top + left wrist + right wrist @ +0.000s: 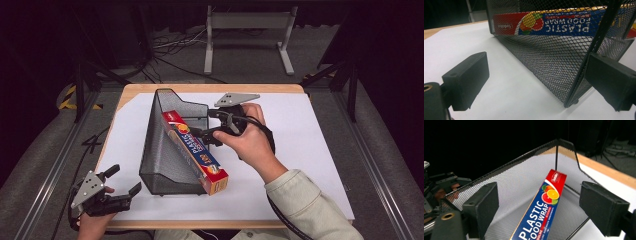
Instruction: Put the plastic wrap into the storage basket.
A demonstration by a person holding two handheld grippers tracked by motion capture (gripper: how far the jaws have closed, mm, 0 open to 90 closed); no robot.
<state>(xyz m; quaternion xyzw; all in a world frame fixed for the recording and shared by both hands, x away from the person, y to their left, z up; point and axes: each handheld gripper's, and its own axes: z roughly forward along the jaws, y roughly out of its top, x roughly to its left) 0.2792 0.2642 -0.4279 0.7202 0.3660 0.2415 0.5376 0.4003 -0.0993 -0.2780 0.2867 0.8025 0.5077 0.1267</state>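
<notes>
- Hovering nearest us, just off the mesh basket's (165, 150) near left corner, the left gripper (122, 182) has its jaws spread, nothing between them.
- Inside the basket, the plastic wrap box (197, 150) leans, its near end poking out.
- Beyond, right gripper (202, 135) gapes wide over the box, gripping nothing.

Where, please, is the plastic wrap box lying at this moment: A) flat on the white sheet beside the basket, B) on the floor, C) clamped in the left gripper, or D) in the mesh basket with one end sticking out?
D: the box leans inside the mesh basket, its near end poking past the open front, while the right gripper stands open by it and the left gripper is open, apart.
</notes>
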